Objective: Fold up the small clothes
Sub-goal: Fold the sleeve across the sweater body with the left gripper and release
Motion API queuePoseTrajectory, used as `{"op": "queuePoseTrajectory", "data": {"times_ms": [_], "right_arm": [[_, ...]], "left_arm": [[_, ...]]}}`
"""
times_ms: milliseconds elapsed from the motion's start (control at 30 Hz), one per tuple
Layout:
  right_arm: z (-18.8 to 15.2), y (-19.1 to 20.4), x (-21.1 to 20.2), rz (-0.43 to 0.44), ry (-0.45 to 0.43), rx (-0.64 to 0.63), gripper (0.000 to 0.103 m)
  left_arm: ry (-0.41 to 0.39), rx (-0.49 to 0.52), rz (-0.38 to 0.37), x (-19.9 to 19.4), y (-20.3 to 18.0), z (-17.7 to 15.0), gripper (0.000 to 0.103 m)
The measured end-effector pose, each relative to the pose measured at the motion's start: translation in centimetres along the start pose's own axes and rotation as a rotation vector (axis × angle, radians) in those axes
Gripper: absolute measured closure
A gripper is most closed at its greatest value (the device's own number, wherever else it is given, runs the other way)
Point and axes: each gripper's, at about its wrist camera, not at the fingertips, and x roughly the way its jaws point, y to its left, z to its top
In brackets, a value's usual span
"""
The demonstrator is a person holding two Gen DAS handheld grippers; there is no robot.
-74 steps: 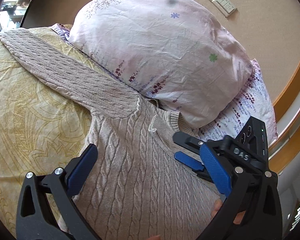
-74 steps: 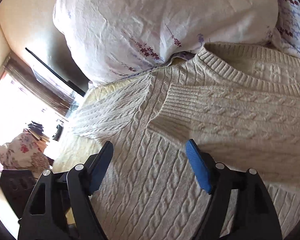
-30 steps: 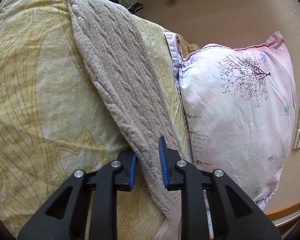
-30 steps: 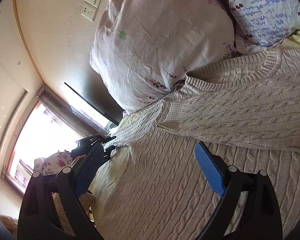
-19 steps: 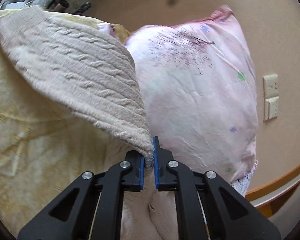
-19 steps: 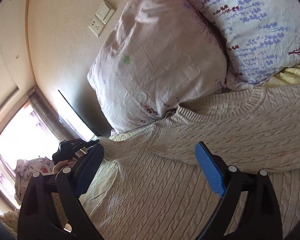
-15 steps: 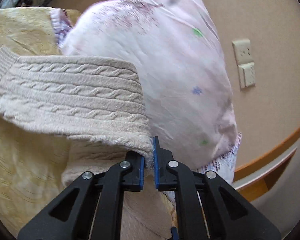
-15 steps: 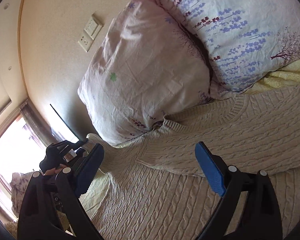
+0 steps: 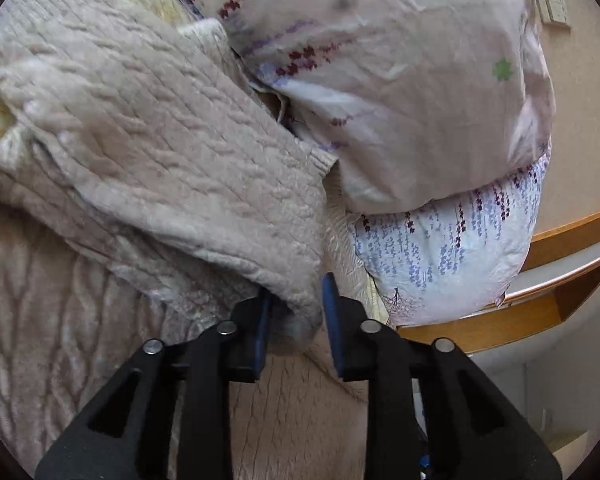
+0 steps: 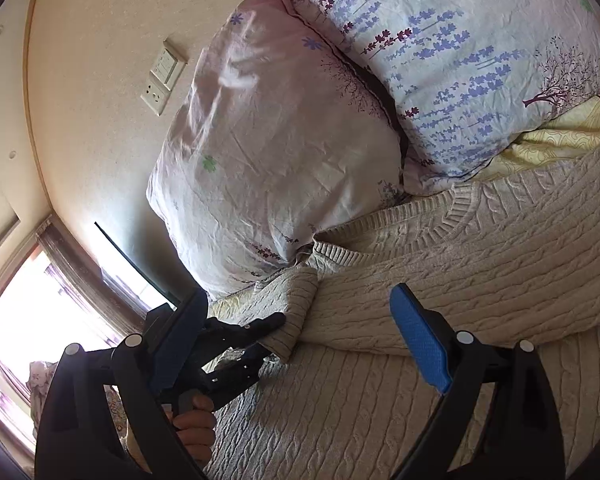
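Observation:
A beige cable-knit sweater [image 10: 380, 400] lies flat on the bed, its neckline against the pillows. One sleeve [image 10: 480, 288] is folded across the chest. My left gripper [image 9: 296, 312] has the other sleeve [image 9: 172, 152] between its blue pads over the sweater's body; the jaws stand slightly apart, with cloth still between them. It also shows in the right wrist view [image 10: 276, 322] at the sleeve's edge. My right gripper [image 10: 300, 340] is wide open and empty, above the sweater's body.
Two floral pillows, one pink [image 10: 268, 152] and one lavender-printed [image 10: 460, 48], stand against the wall at the head of the bed. A yellow patterned bedsheet [image 10: 560, 136] lies under the sweater. A wooden bed frame [image 9: 540, 312] runs at the right. A bright window [image 10: 32, 312] is at the left.
My left gripper has carried the sleeve from the bed's side over onto the sweater's body, and its jaws have parted a little. My right gripper has stayed open, drifting slightly.

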Motion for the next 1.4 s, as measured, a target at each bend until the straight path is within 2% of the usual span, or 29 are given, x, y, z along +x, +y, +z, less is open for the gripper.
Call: {"op": "queuePoseTrajectory", "data": {"times_ms": [33, 167, 333, 400, 433, 467, 533, 633, 767, 867, 933, 1000, 1067, 1133, 1167, 1200, 1267, 1300, 1333, 1400], "right_arm": [[0.0, 0.0, 0.0, 0.001, 0.001, 0.003, 0.009], [-0.1, 0.1, 0.0, 0.006, 0.003, 0.004, 0.009], [0.0, 0.4, -0.3, 0.001, -0.01, -0.001, 0.009], [0.1, 0.3, -0.6, -0.01, -0.028, 0.005, 0.009], [0.2, 0.2, -0.9, -0.017, -0.043, 0.01, 0.009], [0.4, 0.1, -1.3, -0.026, -0.062, 0.015, 0.009], [0.7, 0.0, -2.2, -0.054, -0.116, 0.017, 0.009], [1.1, -0.2, -4.1, -0.116, -0.224, 0.016, 0.009], [1.6, -1.4, -6.4, -0.175, -0.348, 0.062, 0.009], [2.0, -3.2, -7.7, -0.199, -0.404, 0.138, 0.009], [2.1, -4.5, -8.5, -0.218, -0.439, 0.189, 0.009], [2.3, -5.7, -9.3, -0.241, -0.467, 0.233, 0.009], [2.3, -6.8, -9.7, -0.247, -0.472, 0.28, 0.009], [2.4, -7.7, -9.4, -0.241, -0.444, 0.32, 0.009], [2.4, -7.9, -9.1, -0.242, -0.426, 0.329, 0.009], [2.5, -8.1, -8.8, -0.247, -0.405, 0.331, 0.009], [2.5, -8.1, -8.1, -0.288, -0.367, 0.32, 0.011], [2.6, -8.2, -7.8, -0.317, -0.345, 0.315, 0.013], [2.5, -8.4, -7.6, -0.342, -0.325, 0.316, 0.017], [2.3, -9.1, -7.2, -0.377, -0.287, 0.336, 0.026]], "left_arm": [[-0.031, -0.017, 0.002, -1.1, 0.4, 0.6, 0.06], [-0.131, -0.104, 0.035, -5.2, 2.6, 3.5, 0.06], [-0.196, -0.231, 0.033, -6.6, 4.9, 5.4, 0.08], [-0.219, -0.262, 0.033, -6.6, 5.2, 5.4, 0.081], [-0.228, -0.268, 0.035, -6.5, 5.1, 5.5, 0.091], [-0.233, -0.257, 0.038, -6.3, 4.8, 5.5, 0.095], [-0.235, -0.189, 0.041, -5.7, 3.4, 5.3, 0.095], [-0.19, -0.051, -0.025, -4.0, -0.8, 4.3, 0.095], [-0.104, 0.22, -0.096, -0.5, -7.8, 1.2, 0.095], [0.026, 0.396, -0.123, 3.7, -12.0, -2.6, 0.095], [0.136, 0.494, -0.09, 7.3, -13.8, -5.5, 0.095], [0.24, 0.584, -0.021, 10.8, -14.3, -8.4, 0.095], [0.344, 0.619, 0.022, 13.1, -13.4, -10.4, 0.095], [0.449, 0.601, 0.05, 15.0, -12.5, -11.4, 0.083], [0.479, 0.59, 0.045, 15.2, -12.1, -11.7, 0.081], [0.477, 0.593, 0.032, 14.8, -11.9, -11.7, 0.078], [0.47, 0.598, 0.022, 13.2, -11.8, -11.1, 0.065], [0.456, 0.597, 0.026, 12.0, -11.7, -10.6, 0.053], [0.433, 0.606, 0.037, 10.6, -11.4, -10.1, 0.048], [0.36, 0.684, 0.102, 7.4, -11.0, -8.9, 0.048]]}}
